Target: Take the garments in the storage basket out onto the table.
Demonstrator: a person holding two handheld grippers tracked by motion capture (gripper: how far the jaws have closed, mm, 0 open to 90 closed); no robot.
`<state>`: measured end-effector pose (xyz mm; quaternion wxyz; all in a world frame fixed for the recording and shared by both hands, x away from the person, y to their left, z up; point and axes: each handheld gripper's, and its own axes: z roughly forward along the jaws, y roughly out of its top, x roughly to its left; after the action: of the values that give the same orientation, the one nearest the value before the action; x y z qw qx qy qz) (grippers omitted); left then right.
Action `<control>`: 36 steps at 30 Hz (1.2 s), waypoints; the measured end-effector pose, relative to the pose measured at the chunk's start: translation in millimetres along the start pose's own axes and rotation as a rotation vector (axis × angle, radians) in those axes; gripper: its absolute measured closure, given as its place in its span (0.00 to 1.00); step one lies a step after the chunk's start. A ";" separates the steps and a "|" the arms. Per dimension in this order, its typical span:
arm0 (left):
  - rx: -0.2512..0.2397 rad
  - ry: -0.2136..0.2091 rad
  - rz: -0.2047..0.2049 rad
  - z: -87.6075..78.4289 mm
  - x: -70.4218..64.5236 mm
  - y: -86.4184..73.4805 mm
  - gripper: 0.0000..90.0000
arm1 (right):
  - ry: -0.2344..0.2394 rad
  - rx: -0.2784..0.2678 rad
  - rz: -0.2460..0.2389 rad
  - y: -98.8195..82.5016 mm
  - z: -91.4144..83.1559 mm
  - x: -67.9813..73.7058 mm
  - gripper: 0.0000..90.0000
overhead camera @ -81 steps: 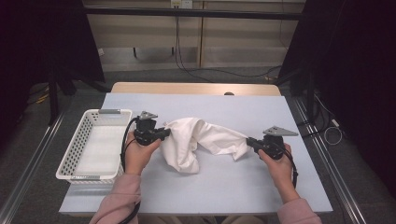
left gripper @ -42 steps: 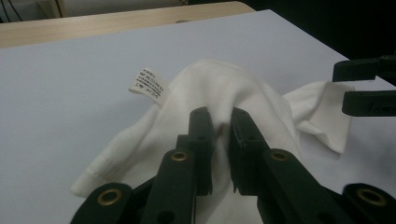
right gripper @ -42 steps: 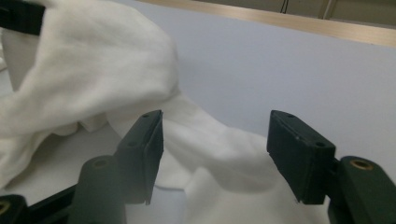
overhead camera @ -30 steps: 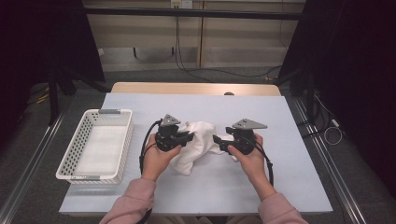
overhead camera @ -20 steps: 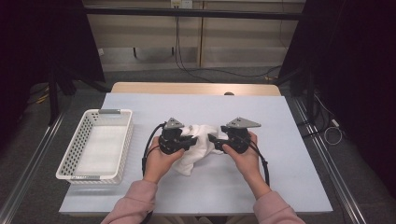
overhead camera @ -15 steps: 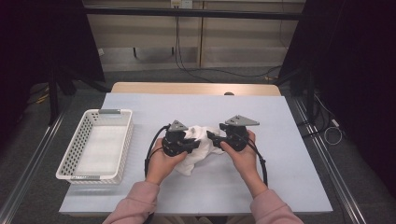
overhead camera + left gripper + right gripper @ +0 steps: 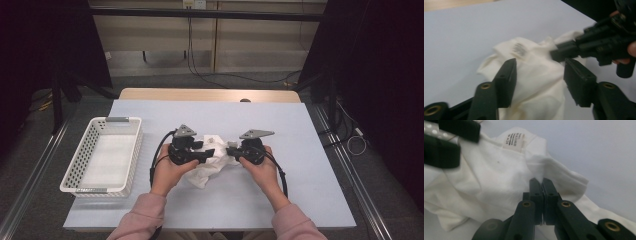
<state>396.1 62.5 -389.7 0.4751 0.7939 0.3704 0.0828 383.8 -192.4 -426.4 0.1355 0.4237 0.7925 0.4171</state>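
A: What changed just now?

B: Handover, basically. Compared w/ a sec ago the two hands have come together over the middle of the desk [image 7: 320, 150], and the white garment [image 7: 210, 167] is bunched far smaller than it was when stretched between them. The right gripper [image 7: 539, 181] has just been closing; its fingers [image 7: 549, 185] are now clenched flat together on a fold of the fabric. The left gripper [image 7: 539, 71] has just been opening: fingers [image 7: 507, 76] released, spread apart w/ cloth between them but not pinched.

A: So what's that mean for the job?

B: Looks like a fold step: one edge brought across to the other, right side takes over the pinch, left is free to regrip. My read only.

A: Where's the garment, which way does it lie?

B: On the desk between the hands, well right of the white basket [image 7: 80, 170]. Crumpled heap, so axis is rough: long way runs from under the right gripper down-left toward the person's edge. The sewn-in label [image 7: 513, 142] faces up, near the left fingers.
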 end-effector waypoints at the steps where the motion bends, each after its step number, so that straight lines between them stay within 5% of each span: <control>1: -0.009 0.023 -0.014 -3.1 4.3 0.4 0.38 | -0.006 0.012 -0.013 -2.8 -2.2 -0.8 0.99; 2: -0.009 0.023 -0.014 -3.1 4.3 0.4 0.38 | -0.006 0.012 -0.013 -2.8 -2.2 -0.8 0.99; 3: -0.025 0.057 -0.056 -6.8 12.2 -0.7 0.36 | -0.013 0.039 -0.044 -10.1 -6.7 -3.3 0.99; 5: 0.006 0.073 -0.027 -10.1 19.0 -0.9 0.32 | -0.012 0.046 -0.039 -14.1 -8.7 -5.2 0.99; 6: -0.035 0.091 -0.092 -9.6 23.4 -3.5 0.31 | -0.013 0.062 -0.040 -21.2 -12.9 -10.3 0.99; 9: -0.016 0.114 -0.098 -7.2 28.4 -7.4 0.29 | -0.033 0.077 -0.041 -30.2 -17.7 -16.7 0.99; 11: -0.005 0.118 -0.098 -3.4 28.7 -10.0 0.29 | -0.033 0.068 -0.022 -34.8 -20.1 -21.2 0.99; 12: 0.031 0.116 -0.054 -3.1 30.5 -10.7 0.29 | -0.036 0.065 -0.012 -35.9 -21.3 -22.7 0.99; 13: 0.006 0.111 -0.092 1.0 27.4 -12.0 0.28 | -0.035 0.058 -0.008 -36.4 -21.8 -23.6 0.99; 14: 0.046 0.115 -0.051 1.0 29.1 -12.3 0.28 | -0.036 0.060 -0.012 -36.3 -22.5 -23.8 0.99; 16: 0.028 0.109 -0.078 6.2 25.7 -14.5 0.28 | -0.048 0.055 -0.005 -35.8 -22.7 -23.4 0.98; 17: 0.066 0.101 -0.035 5.2 28.1 -14.7 0.28 | -0.052 0.058 -0.007 -35.8 -22.3 -23.7 0.98; 18: 0.024 0.103 -0.078 8.2 24.9 -15.7 0.28 | -0.053 0.057 -0.003 -35.7 -22.0 -23.6 0.98; 19: 0.053 0.104 -0.043 7.2 26.7 -15.7 0.28 | -0.060 0.054 0.000 -35.6 -22.0 -24.0 0.98; 20: 0.034 0.102 -0.072 9.4 24.7 -16.5 0.28 | -0.069 0.050 -0.004 -35.5 -22.0 -24.9 0.98; 22: 0.071 0.094 -0.027 9.8 26.2 -17.1 0.29 | -0.095 0.029 0.004 -34.4 -23.2 -25.7 0.98; 24: 0.046 0.097 -0.062 13.8 23.1 -18.6 0.29 | -0.130 0.000 0.008 -32.1 -26.8 -28.5 0.99; 25: 0.082 0.098 -0.014 12.4 25.6 -18.3 0.29 | -0.137 -0.013 0.014 -30.5 -28.9 -30.1 0.99; 28: 0.067 0.097 -0.031 15.3 24.1 -19.3 0.30 | -0.163 -0.016 0.015 -27.0 -34.1 -35.5 0.99; 34: 0.086 0.091 0.001 17.2 25.4 -19.8 0.33 | -0.182 -0.022 0.032 -29.5 -39.1 -43.7 0.98; 36: 0.059 0.090 -0.035 21.1 22.0 -20.5 0.35 | -0.186 -0.022 0.037 -30.7 -38.8 -44.4 0.98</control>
<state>411.5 68.2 -422.6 0.4358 0.7963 0.4076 0.0991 371.4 -257.4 -432.5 0.2056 0.4737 0.7638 0.3871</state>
